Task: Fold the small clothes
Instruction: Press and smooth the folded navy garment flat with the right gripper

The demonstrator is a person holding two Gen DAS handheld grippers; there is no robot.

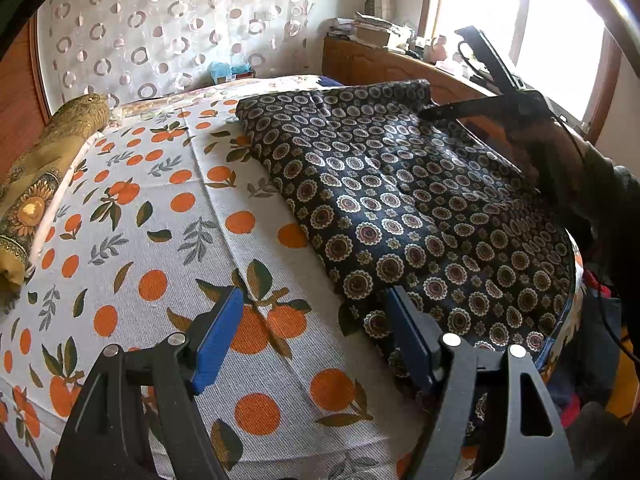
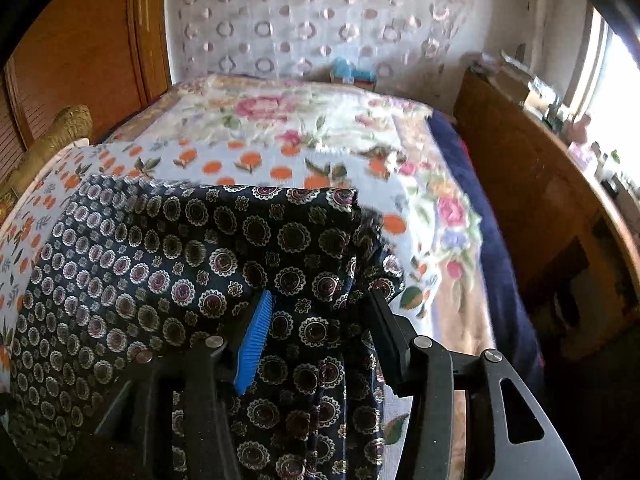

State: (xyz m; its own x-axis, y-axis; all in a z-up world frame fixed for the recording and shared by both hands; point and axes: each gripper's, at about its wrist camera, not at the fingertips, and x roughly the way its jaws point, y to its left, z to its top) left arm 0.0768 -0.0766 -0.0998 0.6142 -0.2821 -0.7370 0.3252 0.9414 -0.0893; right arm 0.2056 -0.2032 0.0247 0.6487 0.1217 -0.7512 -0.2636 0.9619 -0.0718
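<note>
Both claws gape: left gripper (image 1: 314, 334) holds nothing; right gripper (image 2: 318, 326) straddles one dark medallion-print garment (image 2: 180, 248), pads off; no legible writing.

Left gripper (image 1: 316, 336) black frame, blue ribbed pads, silver screws, right gripper (image 2: 318, 340) alike, dark sleeve (image 1: 616, 216)

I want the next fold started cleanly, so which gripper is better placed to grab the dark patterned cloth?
Probably the right gripper: its open jaws already straddle the dark patterned cloth. The left gripper hangs open over the orange-print sheet, at the cloth's edge.
</note>
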